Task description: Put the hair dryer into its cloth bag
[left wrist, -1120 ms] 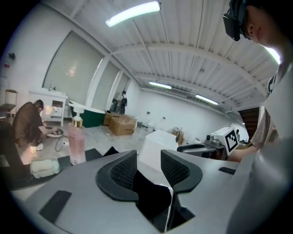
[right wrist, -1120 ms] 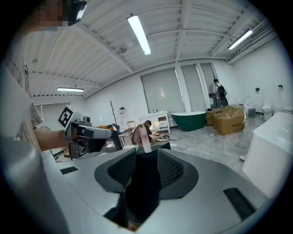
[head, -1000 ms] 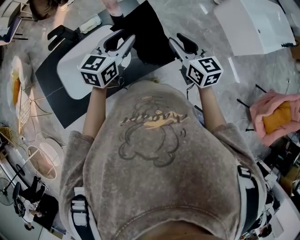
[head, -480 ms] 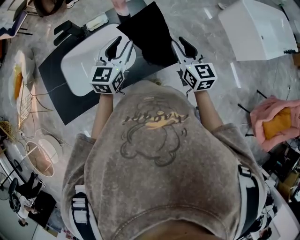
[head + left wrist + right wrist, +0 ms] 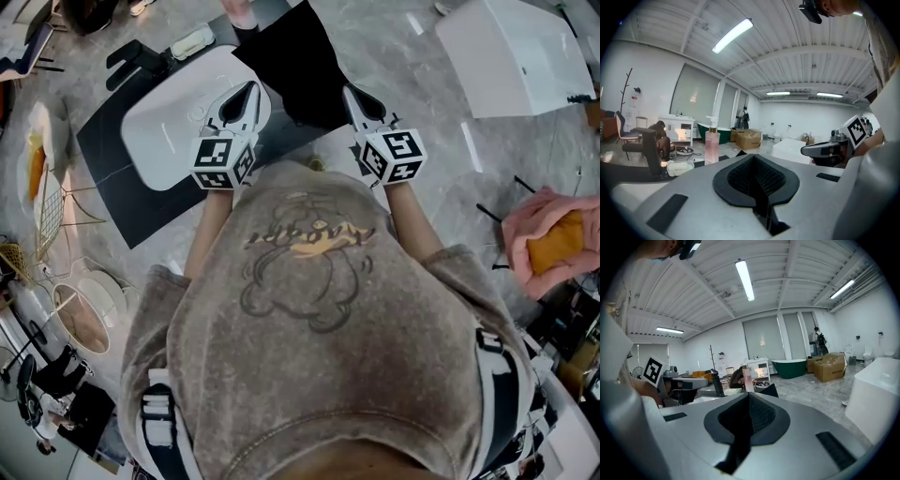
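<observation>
**Head view.** The black cloth bag (image 5: 298,67) lies flat and limp at upper centre, one corner toward the top edge. It rests partly on a black mat (image 5: 122,178) and shows no opening from here. The hair dryer (image 5: 139,64) is black and T-shaped. It sits at upper left on the far edge of the mat, well apart from the bag. A white oval tray (image 5: 169,122) lies between them on the mat.

The left gripper (image 5: 250,88) points up-frame over the near end of the tray. The right gripper (image 5: 349,92) points at the bag's right edge; whether it touches cannot be told. A white box (image 5: 516,56) is at upper right and a pink cloth (image 5: 553,234) at the right edge. The person's grey sweatshirt (image 5: 309,328) fills the lower frame.

**Left gripper view.** The left gripper (image 5: 753,161) has just been closing. The jaws meet, with nothing between them. A pink pump bottle (image 5: 711,146) stands left of centre. The right gripper (image 5: 806,150) shows at the right.

**Right gripper view.** The right gripper (image 5: 747,398) has also just been closing. Its jaws are together and empty. The left gripper (image 5: 708,381) shows at the left and the white box (image 5: 876,394) at the right.
</observation>
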A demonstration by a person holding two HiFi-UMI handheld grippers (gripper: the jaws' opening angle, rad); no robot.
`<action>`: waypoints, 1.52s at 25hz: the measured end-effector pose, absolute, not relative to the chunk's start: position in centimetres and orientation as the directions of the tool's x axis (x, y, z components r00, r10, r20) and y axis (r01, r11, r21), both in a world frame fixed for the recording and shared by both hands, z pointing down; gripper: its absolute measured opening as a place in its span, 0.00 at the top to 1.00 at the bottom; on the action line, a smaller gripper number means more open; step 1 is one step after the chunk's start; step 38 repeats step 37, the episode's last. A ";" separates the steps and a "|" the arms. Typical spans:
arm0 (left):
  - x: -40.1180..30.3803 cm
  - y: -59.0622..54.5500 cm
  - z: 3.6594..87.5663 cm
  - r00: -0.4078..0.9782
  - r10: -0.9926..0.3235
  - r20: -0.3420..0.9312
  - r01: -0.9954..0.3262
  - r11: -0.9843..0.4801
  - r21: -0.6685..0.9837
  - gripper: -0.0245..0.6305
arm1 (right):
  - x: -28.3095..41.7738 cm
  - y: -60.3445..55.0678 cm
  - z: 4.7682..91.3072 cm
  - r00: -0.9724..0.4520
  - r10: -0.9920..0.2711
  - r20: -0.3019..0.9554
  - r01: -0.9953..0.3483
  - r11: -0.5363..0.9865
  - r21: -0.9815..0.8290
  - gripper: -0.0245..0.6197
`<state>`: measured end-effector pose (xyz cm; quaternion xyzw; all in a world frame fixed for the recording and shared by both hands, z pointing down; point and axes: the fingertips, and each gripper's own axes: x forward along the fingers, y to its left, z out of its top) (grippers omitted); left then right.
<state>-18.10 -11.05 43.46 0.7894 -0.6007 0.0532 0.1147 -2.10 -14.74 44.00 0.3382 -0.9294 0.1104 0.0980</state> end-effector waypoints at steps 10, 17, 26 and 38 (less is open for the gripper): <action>-19.1 -10.6 43.9 0.226 -0.946 0.232 -0.971 -0.198 0.136 0.93 | -1.6 -14.6 44.6 -0.743 -0.611 0.273 -0.661 0.735 -0.155 0.96; -19.3 -10.5 43.9 0.219 -0.947 0.236 -0.972 -0.191 0.136 0.93 | -2.0 -14.2 44.6 -0.757 -0.597 0.266 -0.647 0.743 -0.170 0.96; -19.2 -10.8 44.2 0.216 -0.946 0.243 -0.973 -0.187 0.137 0.93 | -1.8 -14.6 45.0 -0.751 -0.600 0.276 -0.653 0.736 -0.177 0.96; -19.7 -11.0 44.5 0.198 -0.948 0.250 -0.975 -0.163 0.151 0.93 | -2.3 -15.2 45.3 -0.749 -0.602 0.278 -0.656 0.733 -0.181 0.96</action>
